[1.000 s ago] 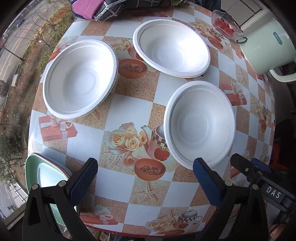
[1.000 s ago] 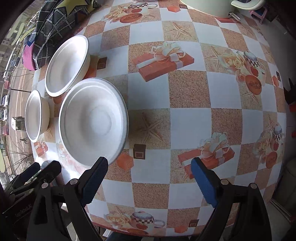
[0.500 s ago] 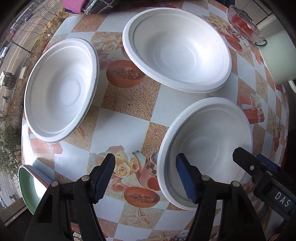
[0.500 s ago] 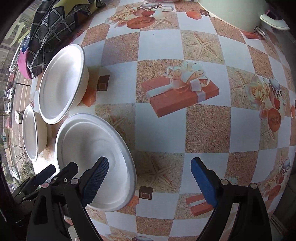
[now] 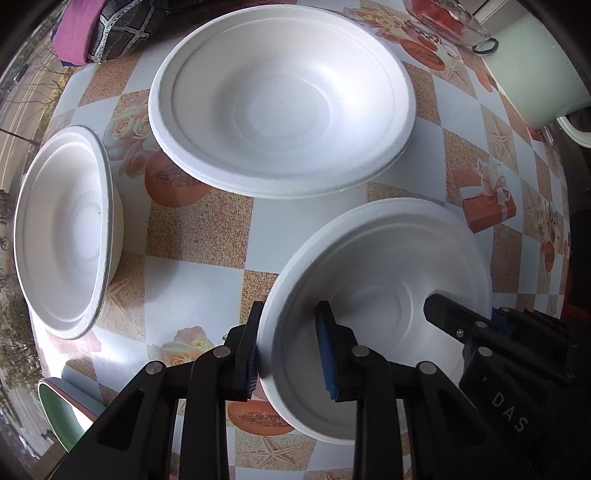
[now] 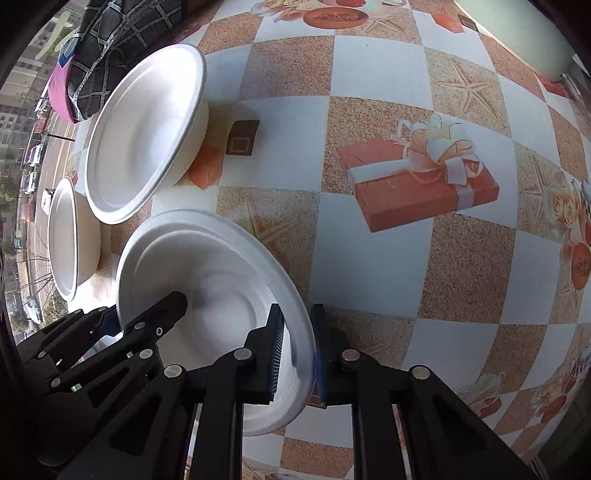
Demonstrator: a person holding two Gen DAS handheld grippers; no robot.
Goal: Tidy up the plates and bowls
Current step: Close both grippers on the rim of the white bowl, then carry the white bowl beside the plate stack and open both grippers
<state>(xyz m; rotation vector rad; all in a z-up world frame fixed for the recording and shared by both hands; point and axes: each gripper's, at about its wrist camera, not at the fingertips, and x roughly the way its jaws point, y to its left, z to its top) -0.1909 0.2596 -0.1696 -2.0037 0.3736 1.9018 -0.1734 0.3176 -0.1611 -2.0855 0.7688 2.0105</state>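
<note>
Three white foam bowls stand on the patterned table. The nearest bowl (image 5: 384, 280) is gripped on both sides. My left gripper (image 5: 290, 350) is shut on its left rim, one pad inside and one outside. My right gripper (image 6: 297, 350) is shut on the opposite rim of the same bowl (image 6: 207, 266); it also shows in the left wrist view (image 5: 480, 332). A second bowl (image 5: 280, 99) lies farther back, also in the right wrist view (image 6: 147, 129). A third bowl (image 5: 62, 229) sits at the left, also in the right wrist view (image 6: 64, 240).
A green and pink plate stack (image 5: 59, 417) pokes over the table's near left edge. A pale green pot (image 5: 535, 66) and a glass dish (image 5: 447, 18) stand at the back right. A dark quilted cloth (image 5: 110, 29) lies at the back left.
Both grippers moved forward and closed on opposite rims of the nearest bowl. They were open and apart from it before.
</note>
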